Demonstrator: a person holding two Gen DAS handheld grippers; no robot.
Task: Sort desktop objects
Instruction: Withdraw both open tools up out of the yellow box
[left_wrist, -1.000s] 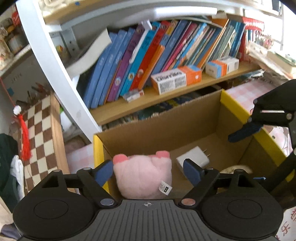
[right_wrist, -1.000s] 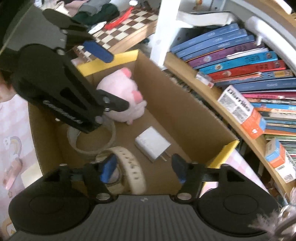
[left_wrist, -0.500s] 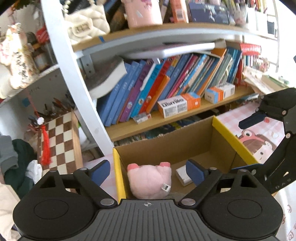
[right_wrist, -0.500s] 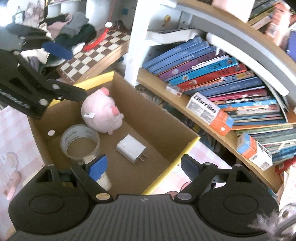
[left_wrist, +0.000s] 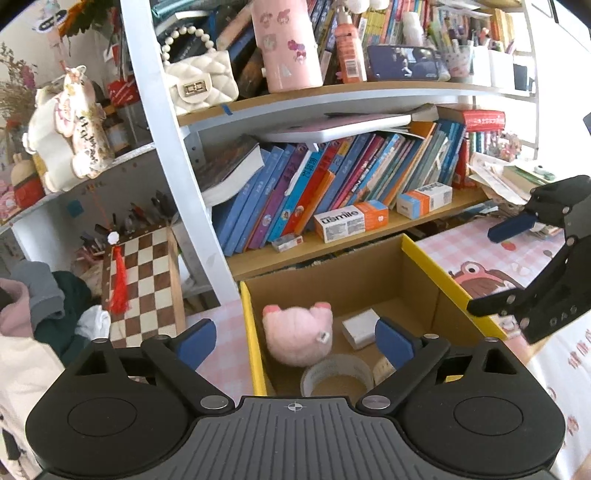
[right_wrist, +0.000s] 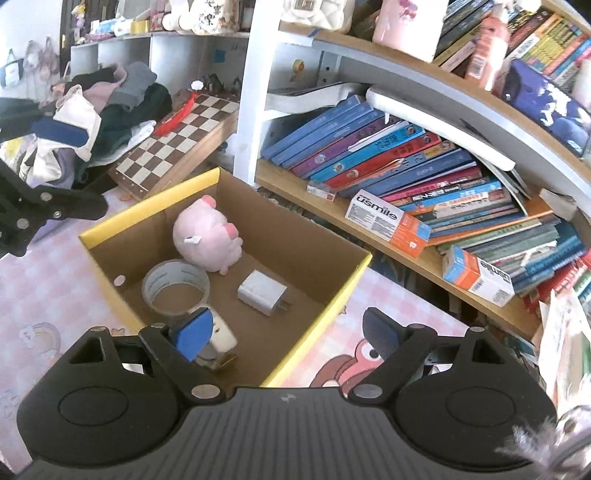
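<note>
Both the left gripper (left_wrist: 293, 341) and the right gripper (right_wrist: 286, 328) hang wide open and hold nothing above the cardboard box (right_wrist: 325, 306). Inside it, the pink plush toy (right_wrist: 207, 240) lies at 12 o'clock, the tape roll (right_wrist: 175, 286) at 9, the white charger (right_wrist: 262, 291) at centre. The drop-off step looks finished; next calls for finding another loose item on the table.

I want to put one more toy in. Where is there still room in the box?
In the cardboard box, bare floor lies between the white charger and the far wall. The near corner is crowded: pink plush, tape roll and watch.
</note>
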